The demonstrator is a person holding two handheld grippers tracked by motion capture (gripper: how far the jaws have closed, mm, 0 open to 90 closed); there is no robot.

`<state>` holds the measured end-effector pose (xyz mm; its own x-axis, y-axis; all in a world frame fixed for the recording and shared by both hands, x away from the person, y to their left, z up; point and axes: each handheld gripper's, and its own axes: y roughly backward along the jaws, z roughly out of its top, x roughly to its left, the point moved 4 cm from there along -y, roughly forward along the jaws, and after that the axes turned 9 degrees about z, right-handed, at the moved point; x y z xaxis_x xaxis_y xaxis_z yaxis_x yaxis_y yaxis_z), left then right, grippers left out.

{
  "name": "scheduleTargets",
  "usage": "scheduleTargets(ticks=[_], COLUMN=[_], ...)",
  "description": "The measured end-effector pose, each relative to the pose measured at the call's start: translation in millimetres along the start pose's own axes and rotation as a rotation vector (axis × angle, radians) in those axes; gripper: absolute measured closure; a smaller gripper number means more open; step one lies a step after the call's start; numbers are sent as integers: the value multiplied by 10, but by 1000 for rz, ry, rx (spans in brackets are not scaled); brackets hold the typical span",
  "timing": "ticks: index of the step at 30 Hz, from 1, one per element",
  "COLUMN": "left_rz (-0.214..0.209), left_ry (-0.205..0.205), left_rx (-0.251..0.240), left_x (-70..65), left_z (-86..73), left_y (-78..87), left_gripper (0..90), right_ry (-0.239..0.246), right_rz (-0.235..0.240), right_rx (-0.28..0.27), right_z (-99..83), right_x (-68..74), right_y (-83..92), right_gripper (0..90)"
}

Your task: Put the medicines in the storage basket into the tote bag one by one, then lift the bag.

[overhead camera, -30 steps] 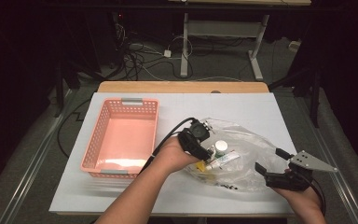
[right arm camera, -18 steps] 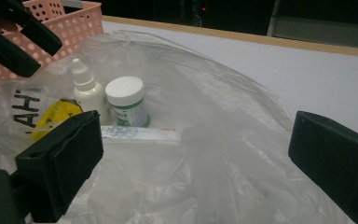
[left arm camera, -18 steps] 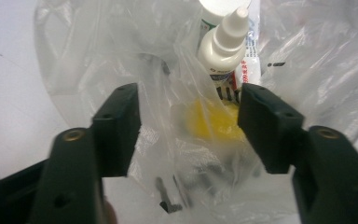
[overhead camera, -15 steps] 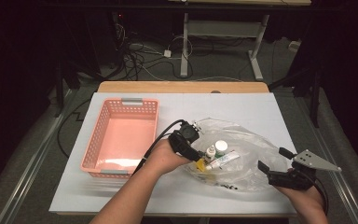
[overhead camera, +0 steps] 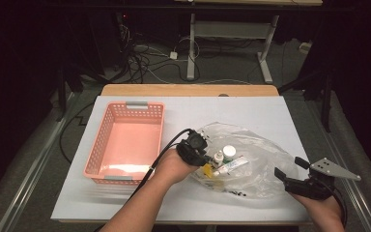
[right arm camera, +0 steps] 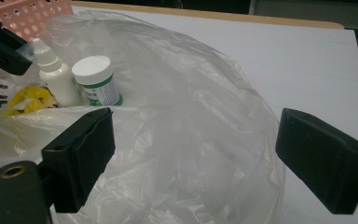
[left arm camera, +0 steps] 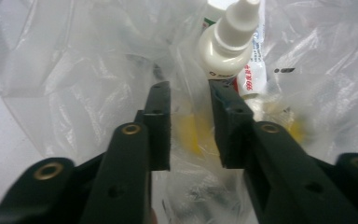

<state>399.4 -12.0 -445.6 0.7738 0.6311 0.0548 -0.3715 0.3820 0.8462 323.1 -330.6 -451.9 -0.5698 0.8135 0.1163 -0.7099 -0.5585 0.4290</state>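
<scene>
A clear plastic bag [overhead camera: 258,162] lies on the white table, holding a white dropper bottle [overhead camera: 218,157], a white jar with a green label [overhead camera: 229,152], a tube [overhead camera: 233,166] and something yellow [overhead camera: 206,170]. My left gripper [overhead camera: 203,155] is at the bag's left mouth. In the left gripper view the left gripper [left arm camera: 189,86] has a narrow gap, with bag film and the yellow thing [left arm camera: 189,133] between its jaws; they have just been closing and stand open. The dropper bottle [left arm camera: 226,44] is just past the tips. My right gripper [right arm camera: 193,135] stands open around the bag's rounded right end [right arm camera: 196,116], jaws closing slightly.
A pink plastic basket [overhead camera: 99,154] stands on the table to the left of the bag, with nothing in it. The table's front edge is near both forearms. Cables and desk legs lie on the dark floor beyond the table.
The left hand has sunk and shifted a little left at the bag's mouth, and its jaws have narrowed. The right gripper has stayed at the bag's right end.
</scene>
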Motion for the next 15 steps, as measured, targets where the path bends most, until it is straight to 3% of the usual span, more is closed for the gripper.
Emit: scheduleTargets(ticks=[6, 9, 12, 15], left_rz=[28, 43, 57, 71], left_ry=[14, 25, 34, 43], left_rx=[-21, -45, -65, -79], left_x=[29, 51, 83, 126], left_z=[-36, -47, -52, -60], left_y=[28, 80, 150, 228], left_gripper=[843, 853, 859, 867], right_ry=[-28, -35, -45, -95], right_rz=[6, 9, -36, -29], right_rx=[11, 15, 31, 90], right_z=[-13, -25, -56, -165], right_x=[-4, -19, -87, -164], right_y=[44, 87, 132, 115], right_gripper=[207, 231, 218, 207])
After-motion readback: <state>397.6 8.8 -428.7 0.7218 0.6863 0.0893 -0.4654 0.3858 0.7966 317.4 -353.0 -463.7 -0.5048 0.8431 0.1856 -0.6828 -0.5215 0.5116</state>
